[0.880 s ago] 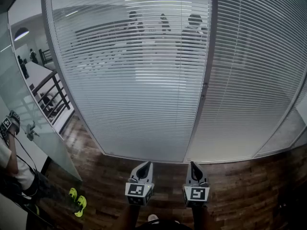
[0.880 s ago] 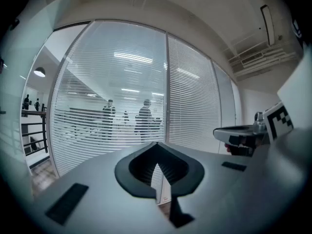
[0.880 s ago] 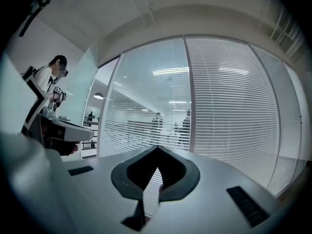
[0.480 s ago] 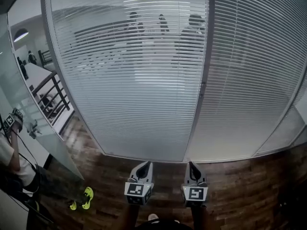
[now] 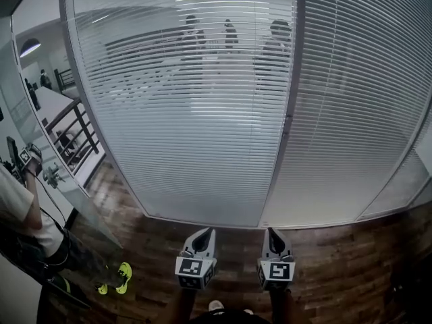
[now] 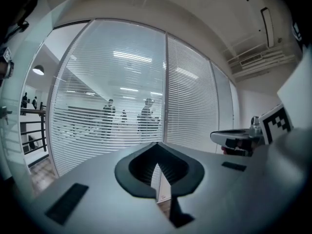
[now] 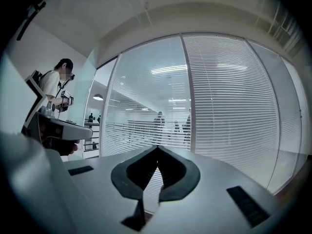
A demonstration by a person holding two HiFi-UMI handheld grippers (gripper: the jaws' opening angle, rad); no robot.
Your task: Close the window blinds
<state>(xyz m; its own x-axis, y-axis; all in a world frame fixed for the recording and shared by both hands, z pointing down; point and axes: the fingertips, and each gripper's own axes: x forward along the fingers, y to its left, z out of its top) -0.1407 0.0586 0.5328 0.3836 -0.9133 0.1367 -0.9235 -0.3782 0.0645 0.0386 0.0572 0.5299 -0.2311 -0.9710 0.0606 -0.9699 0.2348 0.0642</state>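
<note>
Both of my tools were idle and low in front of me: the left hand-held gripper [image 5: 205,233] and the right hand-held gripper [image 5: 272,233] each had their jaws pressed together at the tips, with nothing caught between them, and both pointed at the glass wall from well back over the wooden floor [image 5: 337,262]. The blinds [image 5: 202,147] hung full length inside that wall, well apart from either tool. On the left-hand panel [image 5: 169,100] the slats were tilted open enough that I could see people [image 5: 270,42] standing on the far side, so I judged that panel not yet closed. The right-hand panel [image 5: 358,106], past the post [image 5: 291,79], looked far more opaque and may already have been shut, though the glare made that hard to be sure of. A small fitting partway down the post might have been the control, but it was too small to tell. Another person [image 5: 23,214] stood off to my left. By my reckoning the job had barely begun: I had yet to reach the control and turn the left slats flat.
</note>
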